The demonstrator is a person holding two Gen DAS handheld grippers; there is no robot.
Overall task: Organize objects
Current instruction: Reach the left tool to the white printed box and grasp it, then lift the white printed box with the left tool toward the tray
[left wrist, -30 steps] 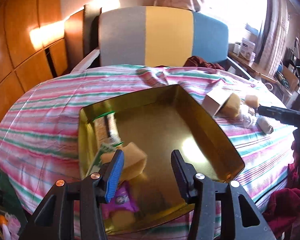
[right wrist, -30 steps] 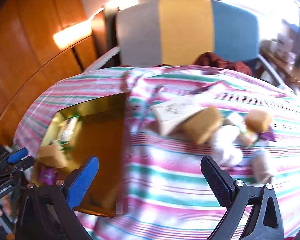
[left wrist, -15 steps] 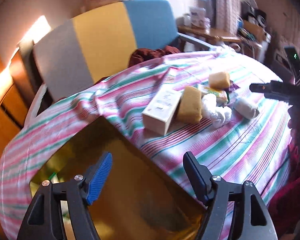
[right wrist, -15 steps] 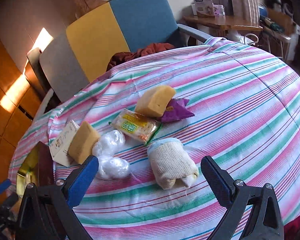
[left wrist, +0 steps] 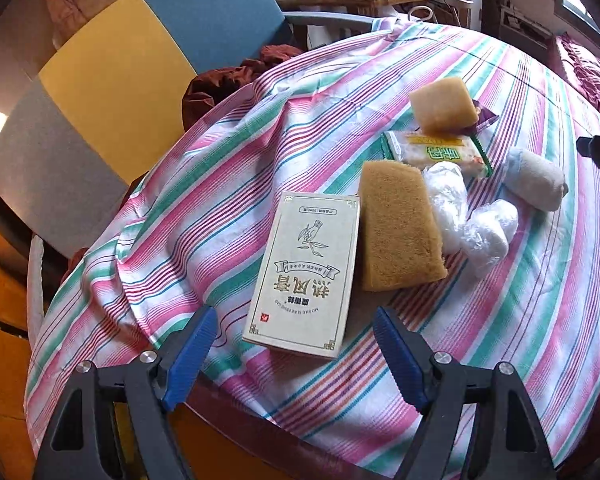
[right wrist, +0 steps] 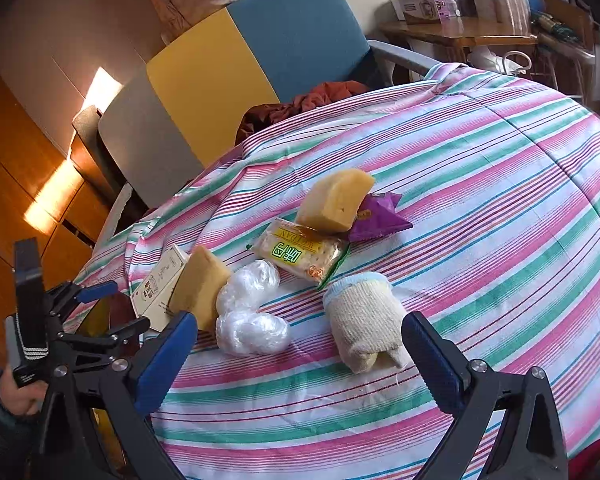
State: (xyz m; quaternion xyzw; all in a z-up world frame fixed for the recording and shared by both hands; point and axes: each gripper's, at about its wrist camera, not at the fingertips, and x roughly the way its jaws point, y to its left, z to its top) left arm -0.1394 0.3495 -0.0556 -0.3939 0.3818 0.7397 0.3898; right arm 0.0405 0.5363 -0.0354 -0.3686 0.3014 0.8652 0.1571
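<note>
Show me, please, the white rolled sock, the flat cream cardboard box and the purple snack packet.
White rolled sock (right wrist: 364, 320): right wrist view, middle of the roll.
Flat cream cardboard box (left wrist: 306, 270): left wrist view, printed top face.
Purple snack packet (right wrist: 378, 220): right wrist view, exposed foil.

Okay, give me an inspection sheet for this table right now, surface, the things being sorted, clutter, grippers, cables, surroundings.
Surface: striped tablecloth, wrinkled at its left side.
Job's things: white box lying flat, touching brown sponge; two plastic wads; cracker packet; yellow sponge resting on the packet and purple wrapper; rolled sock.
Clutter: nothing seen.
Grippers: left gripper open, over the box's near end; right gripper open, in front of the sock and wads; both empty.
Cables: white cord by the side desk.
Surroundings: grey, yellow and blue chair with red cloth; desk with boxes.
</note>
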